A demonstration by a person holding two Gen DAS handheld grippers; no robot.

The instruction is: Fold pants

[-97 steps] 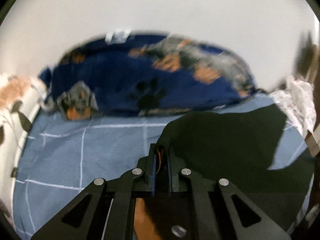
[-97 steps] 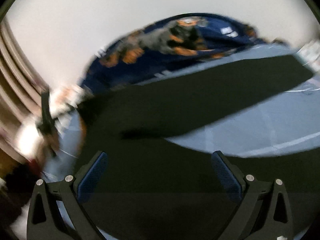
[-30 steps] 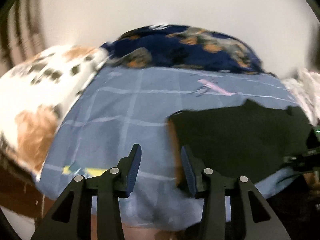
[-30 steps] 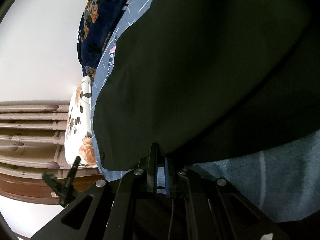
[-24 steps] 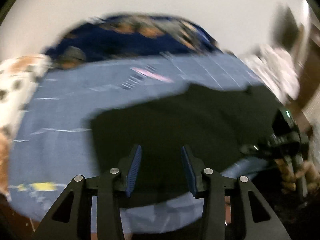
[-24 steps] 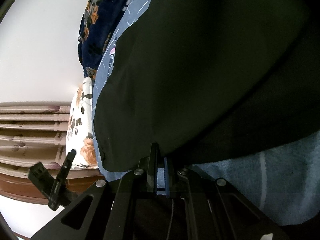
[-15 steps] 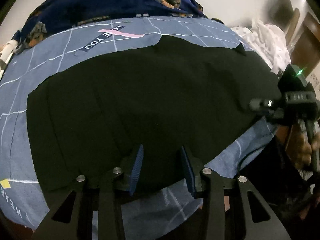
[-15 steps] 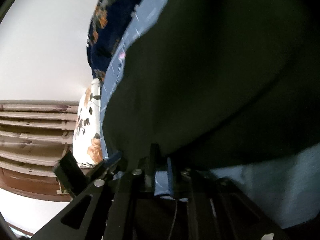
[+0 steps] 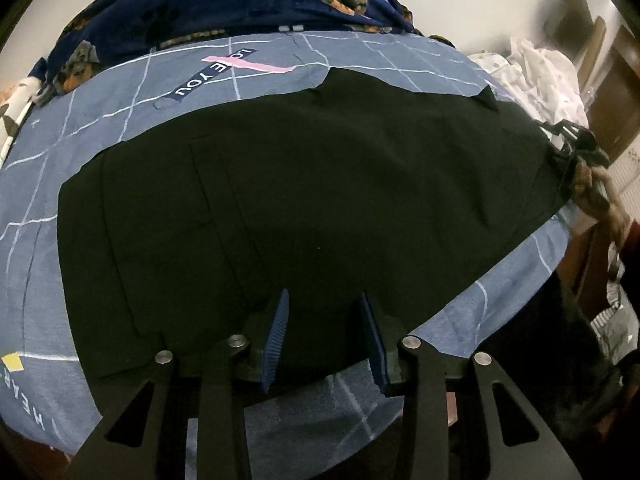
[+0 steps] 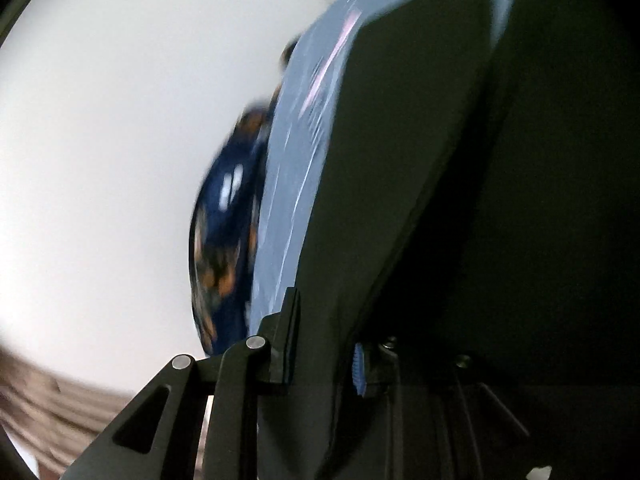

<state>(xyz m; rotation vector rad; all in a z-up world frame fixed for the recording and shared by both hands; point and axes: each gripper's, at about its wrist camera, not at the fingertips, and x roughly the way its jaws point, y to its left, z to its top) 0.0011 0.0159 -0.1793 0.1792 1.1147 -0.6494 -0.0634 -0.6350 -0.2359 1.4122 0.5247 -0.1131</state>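
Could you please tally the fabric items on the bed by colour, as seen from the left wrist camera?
Black: 1, pants
Light blue: 1, grid-lined bedsheet
Navy: 1, dog-print blanket
White: 1, crumpled cloth
Total: 4

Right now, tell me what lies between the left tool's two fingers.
In the left wrist view, the left tool stands open over the black pants; only their near edge and a strip of blue bedsheet show between its fingers.

Matt black cloth pants [image 9: 320,184] lie on a soft blue cotton-looking sheet [image 9: 280,64], beyond ribbed blue pads [image 9: 276,336] on matt black plastic fingers.
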